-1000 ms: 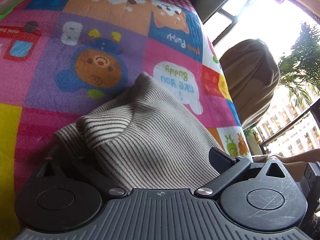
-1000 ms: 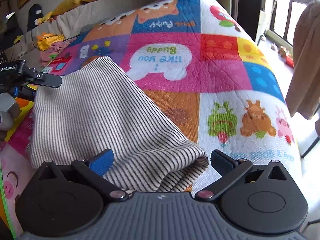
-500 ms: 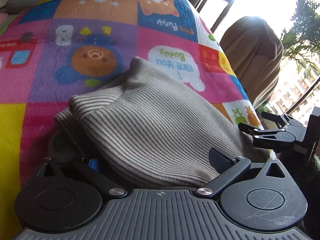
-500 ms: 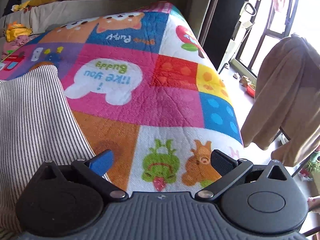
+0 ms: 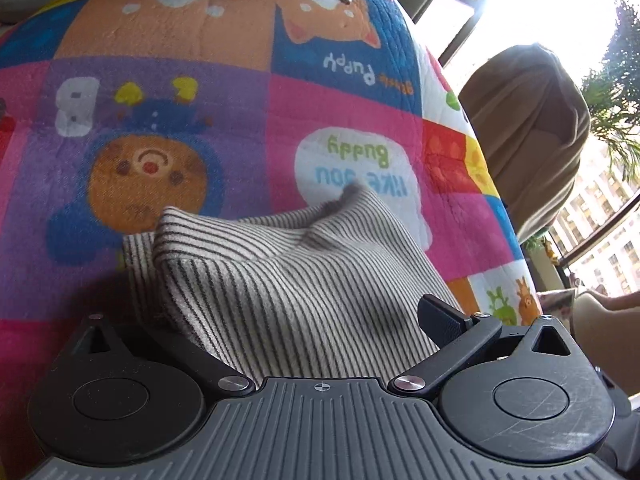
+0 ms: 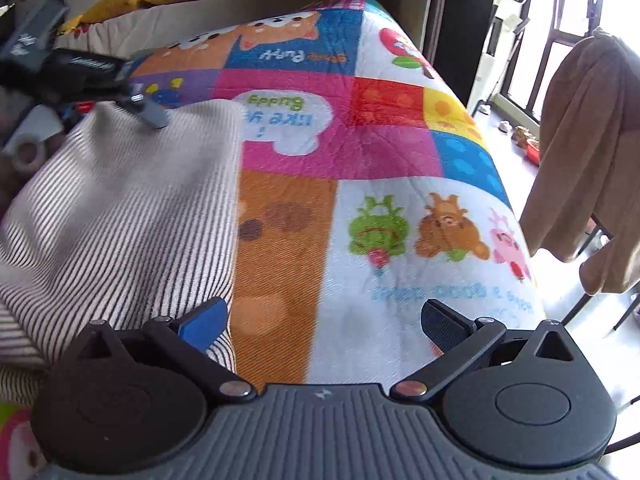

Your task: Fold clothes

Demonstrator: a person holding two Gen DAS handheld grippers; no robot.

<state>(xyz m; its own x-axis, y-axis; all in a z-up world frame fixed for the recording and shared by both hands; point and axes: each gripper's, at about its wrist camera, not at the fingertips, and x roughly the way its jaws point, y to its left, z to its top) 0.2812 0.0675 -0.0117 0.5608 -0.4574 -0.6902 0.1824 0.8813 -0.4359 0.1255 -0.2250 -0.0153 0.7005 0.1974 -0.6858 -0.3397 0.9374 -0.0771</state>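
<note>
A grey-and-white striped garment (image 5: 296, 280) lies bunched on a colourful cartoon quilt (image 5: 168, 92). In the left wrist view it fills the space between the wide-apart fingers of my left gripper (image 5: 304, 320); the left finger is hidden under the cloth. In the right wrist view the garment (image 6: 120, 208) lies at the left, and the left gripper (image 6: 132, 100) reaches over its far edge. My right gripper (image 6: 324, 320) is open and empty over the quilt (image 6: 400, 160), its blue-padded left finger (image 6: 204, 320) beside the garment's right edge.
A brown cloth (image 6: 588, 160) hangs on a rack right of the bed, also in the left wrist view (image 5: 532, 148). A window and plants lie beyond. Yellow and grey pillows (image 6: 168, 4) sit at the bed's far end.
The left gripper has come closer to the garment, which now lies bunched between its fingers. The right gripper has swung back left, so the garment and the left gripper are in its view again.
</note>
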